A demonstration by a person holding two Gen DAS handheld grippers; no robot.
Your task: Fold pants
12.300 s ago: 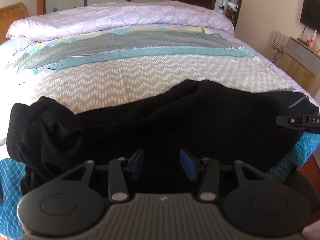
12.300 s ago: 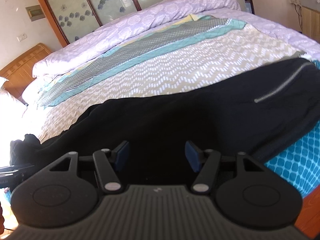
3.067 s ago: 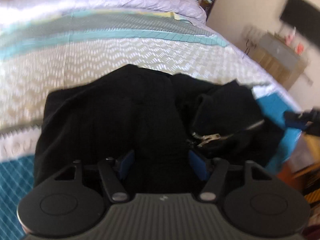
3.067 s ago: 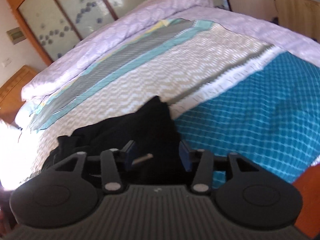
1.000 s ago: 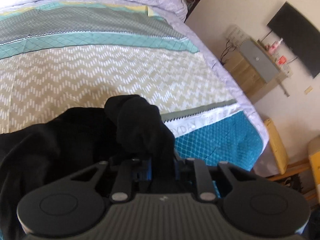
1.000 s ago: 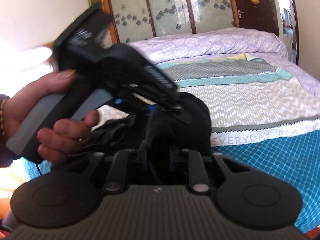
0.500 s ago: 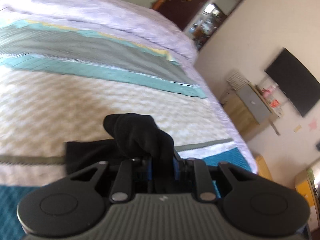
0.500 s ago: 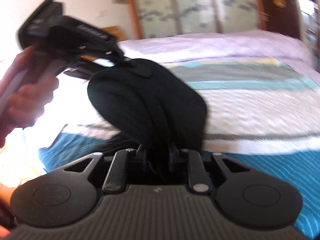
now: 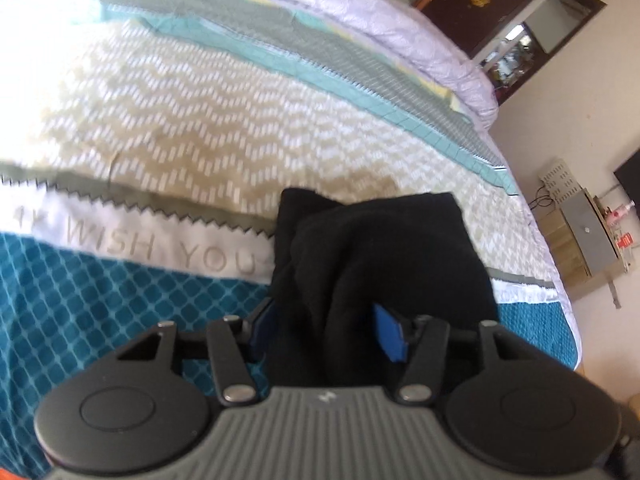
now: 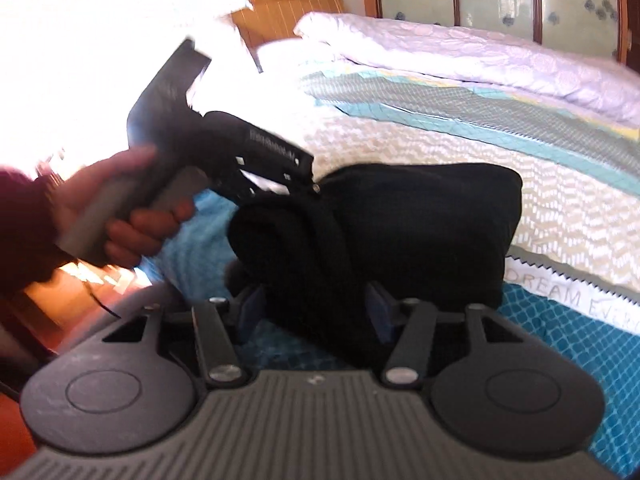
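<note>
The black pants lie as a thick folded bundle on the bedspread, across its teal and white bands. My left gripper straddles the bundle's near end. Its jaws are opening, and the blue pads stand off the cloth. In the right wrist view the pants fill the middle. My right gripper is opening too, with a fold of cloth between its pads but not pinched. A hand holds the left gripper's body at the left, its tip at the bundle's top.
The patterned bedspread stretches away to a rolled lilac quilt. A wooden headboard stands behind. Past the bed's right edge are a dark door and a low cabinet. The wooden floor shows at lower left.
Half a second ago both grippers were shut on the bunched pants, held up over the bed. Now both pairs of jaws have spread and the bundle rests on the bedspread.
</note>
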